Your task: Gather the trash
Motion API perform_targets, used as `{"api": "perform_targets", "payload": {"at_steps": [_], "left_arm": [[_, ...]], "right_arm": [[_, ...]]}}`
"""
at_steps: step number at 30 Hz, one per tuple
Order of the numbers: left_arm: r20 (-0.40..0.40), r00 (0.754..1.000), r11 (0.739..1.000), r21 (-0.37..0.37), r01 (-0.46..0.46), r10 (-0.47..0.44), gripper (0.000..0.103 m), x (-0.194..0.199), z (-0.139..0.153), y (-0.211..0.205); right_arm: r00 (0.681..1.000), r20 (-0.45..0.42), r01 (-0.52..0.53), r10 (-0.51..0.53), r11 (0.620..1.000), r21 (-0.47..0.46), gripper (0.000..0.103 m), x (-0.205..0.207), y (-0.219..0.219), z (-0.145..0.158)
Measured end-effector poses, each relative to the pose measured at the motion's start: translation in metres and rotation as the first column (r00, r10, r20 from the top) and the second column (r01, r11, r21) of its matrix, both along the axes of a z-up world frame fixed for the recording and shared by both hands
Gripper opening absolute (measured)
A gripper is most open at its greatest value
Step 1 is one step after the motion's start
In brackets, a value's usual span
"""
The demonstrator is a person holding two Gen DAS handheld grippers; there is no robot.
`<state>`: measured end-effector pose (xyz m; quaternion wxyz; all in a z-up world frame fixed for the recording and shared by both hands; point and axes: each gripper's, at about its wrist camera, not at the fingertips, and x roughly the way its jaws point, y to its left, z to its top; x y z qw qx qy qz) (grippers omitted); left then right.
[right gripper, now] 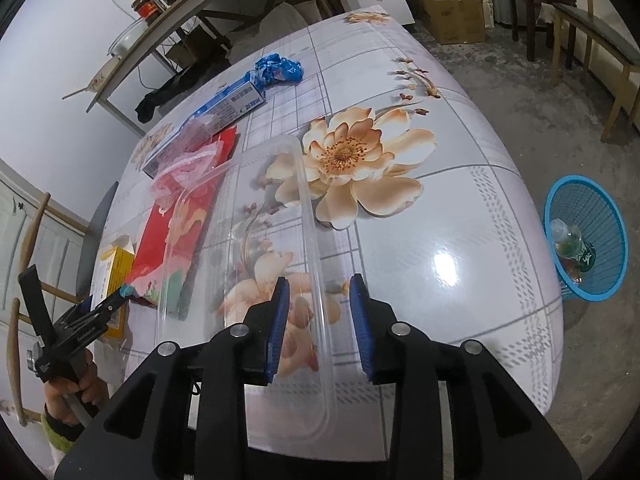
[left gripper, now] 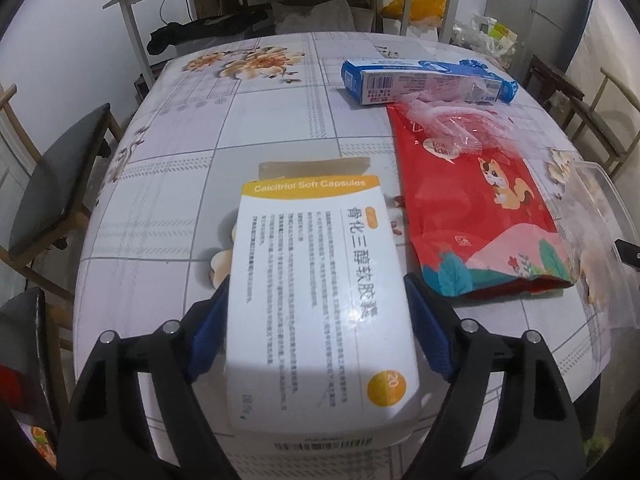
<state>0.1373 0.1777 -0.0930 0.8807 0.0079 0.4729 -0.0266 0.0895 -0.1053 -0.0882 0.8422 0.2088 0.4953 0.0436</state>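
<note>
- A round table point(right gripper: 460, 208) with a glossy cloth printed with large peach flowers and grey grid lines fills both views; wooden chairs stand around it and a metal shelf with jars sits against the wall at 11 o'clock in the right wrist view.
- On the concrete floor, at 3 o'clock in the right wrist view, stands a blue mesh basket point(right gripper: 586, 236) with a plastic bottle point(right gripper: 570, 240) lying inside.
- The left gripper point(left gripper: 316, 324) is closed on a white and yellow medicine box point(left gripper: 320, 300), its blue pads pressed against the box's two long sides; the box's far flap is open at 12 o'clock.
- In the left wrist view, a red snack bag point(left gripper: 480, 208) lies flat at 2 o'clock from the box, with crumpled clear plastic wrap point(left gripper: 460, 124) on its far end.
- Beyond the bag, at 1 o'clock, lies a blue and white carton point(left gripper: 420, 80), touching the wrap.
- The right gripper point(right gripper: 318, 328) has its fingers apart at a middling width, straddling the right-hand rim of a clear plastic tray point(right gripper: 280, 208) that lies on the table; whether the pads touch the rim cannot be told.
- In the right wrist view, the tray's left edge overlaps the red snack bag, and the left gripper with the box sits at 9 o'clock.
</note>
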Motion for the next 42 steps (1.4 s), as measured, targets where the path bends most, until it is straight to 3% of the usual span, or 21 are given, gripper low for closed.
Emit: {"api": "perform_targets", "payload": {"at_steps": [4, 20, 33, 42], "left_arm": [[0.000, 1.000, 1.000, 0.001, -0.012, 0.012, 0.068, 0.003, 0.002, -0.001], [0.031, 0.998, 0.997, 0.048, -0.057, 0.056, 0.068, -0.004, 0.007, -0.005], [0.075, 0.994, 0.994, 0.073, -0.085, 0.080, 0.068, -0.010, 0.017, 0.000], [0.090, 0.992, 0.992, 0.083, -0.091, 0.083, 0.068, -0.011, 0.020, 0.001]], "right_arm": [[1.000, 0.014, -0.002, 0.002, 1.000, -0.004, 0.031, 0.007, 0.004, -0.001], [0.999, 0.033, 0.014, -0.012, 0.998, -0.057, 0.029, 0.012, 0.010, 0.000], [0.999, 0.032, 0.026, -0.024, 0.998, -0.060, 0.008, 0.007, 0.010, 0.002], [0.999, 0.041, 0.020, -0.019, 0.999, -0.041, 0.005, 0.005, 0.010, 0.004]]}}
